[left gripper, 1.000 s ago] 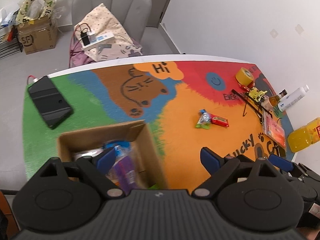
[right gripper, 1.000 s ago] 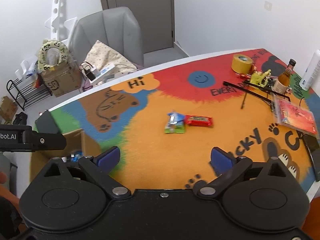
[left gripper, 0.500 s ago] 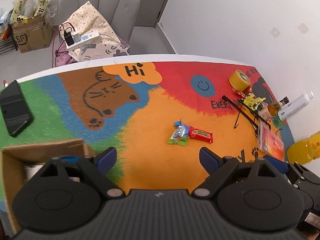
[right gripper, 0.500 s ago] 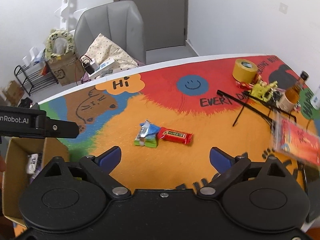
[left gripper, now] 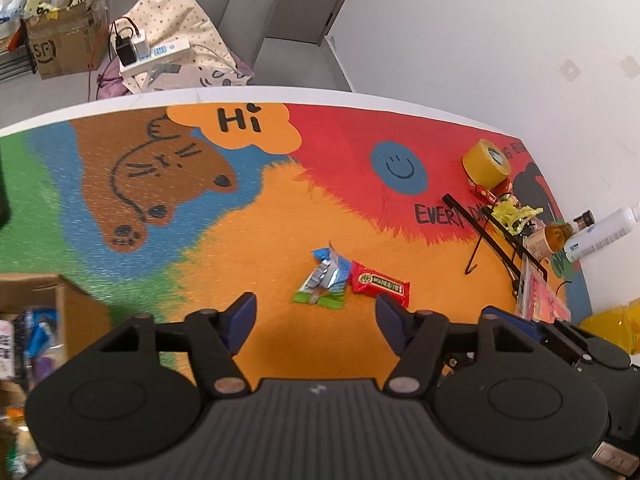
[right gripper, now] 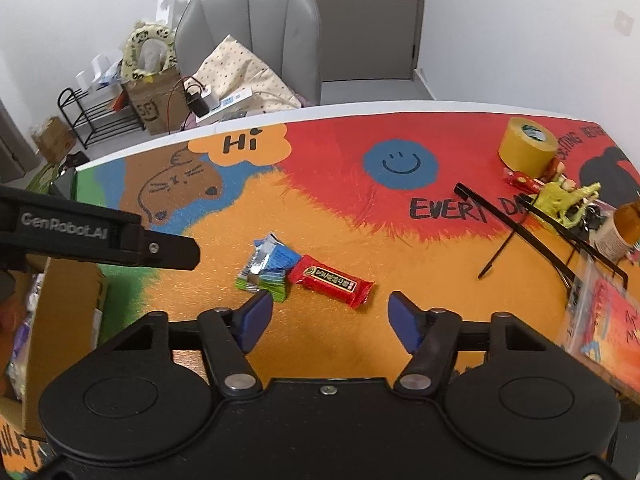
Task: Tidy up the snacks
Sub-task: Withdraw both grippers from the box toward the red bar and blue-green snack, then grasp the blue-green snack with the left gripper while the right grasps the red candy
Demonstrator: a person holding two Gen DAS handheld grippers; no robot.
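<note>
A red snack bar [left gripper: 380, 283] [right gripper: 331, 281] lies on the orange part of the colourful table mat, touching a blue-and-green snack packet [left gripper: 323, 279] [right gripper: 267, 267] on its left. My left gripper [left gripper: 314, 314] hovers just short of both snacks, its jaws closing with nothing between them. My right gripper [right gripper: 331, 314] hangs just in front of the red bar, jaws also closing on empty air. A cardboard box [left gripper: 64, 312] [right gripper: 64, 320] with several snacks inside stands at the left.
A yellow tape roll [right gripper: 527, 143], black wire hanger [right gripper: 532, 232], yellow-green toy [right gripper: 566, 198], small bottle [left gripper: 560, 232], white bottle [left gripper: 600, 236] and a red bagged book [right gripper: 608, 320] crowd the right side. A grey chair [right gripper: 252, 28] stands beyond the far edge.
Both grippers have moved right and down, from over the box toward the two snacks, which now lie close ahead. Both sets of jaws have narrowed.
</note>
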